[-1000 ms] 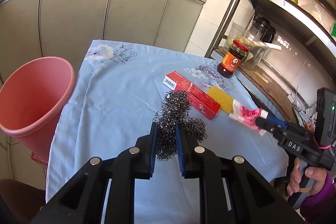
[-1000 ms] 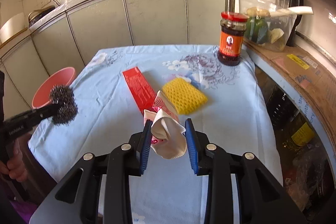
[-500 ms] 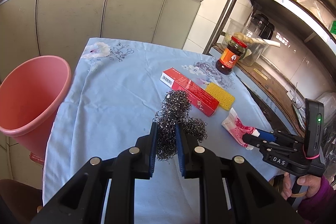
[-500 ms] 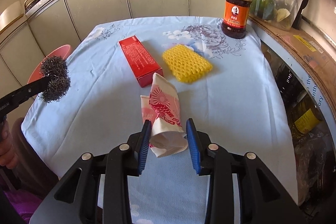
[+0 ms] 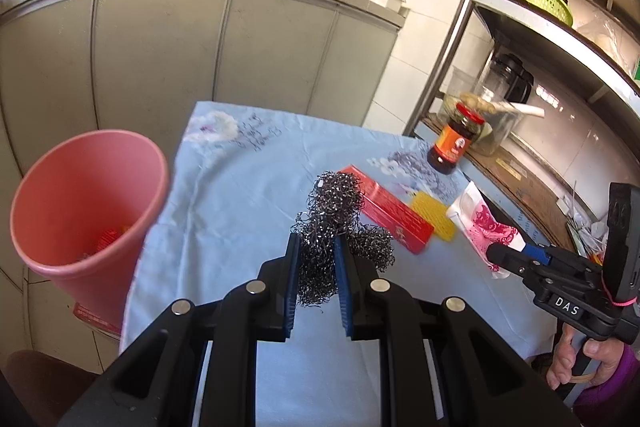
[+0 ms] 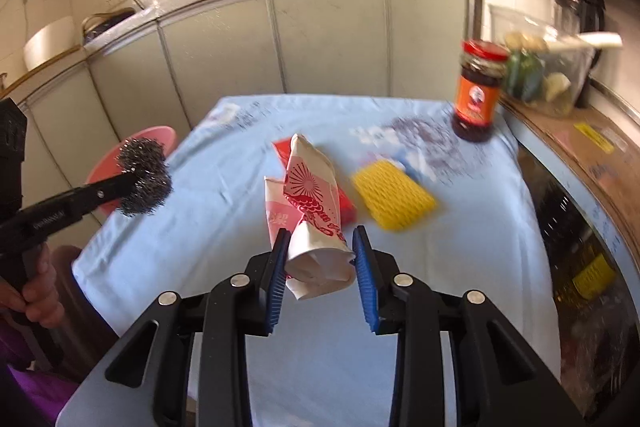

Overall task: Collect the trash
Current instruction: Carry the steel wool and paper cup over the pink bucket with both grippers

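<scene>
Now lifted clear of the blue tablecloth (image 6: pixel 460 227), where half a second ago still trailing on it: the red-and-white paper wrapper (image 6: pixel 312 203), clamped between the pads of the right gripper (image 6: pixel 320 259). Meanwhile unchanged on the other side: the steel wool (image 5: pixel 332 227) pinched in the left gripper (image 5: pixel 316 259), above the table edge, near the pink bin (image 5: pixel 86 207). Probably next, both loads to the bin; red box (image 5: pixel 392 215) and yellow sponge (image 6: pixel 394 197) left lying on the cloth

The right gripper (image 6: pixel 320 247) lifted the red-and-white paper wrapper (image 6: pixel 312 203) clear of the blue tablecloth (image 6: pixel 224 227), its jaws closing slightly on it
</scene>
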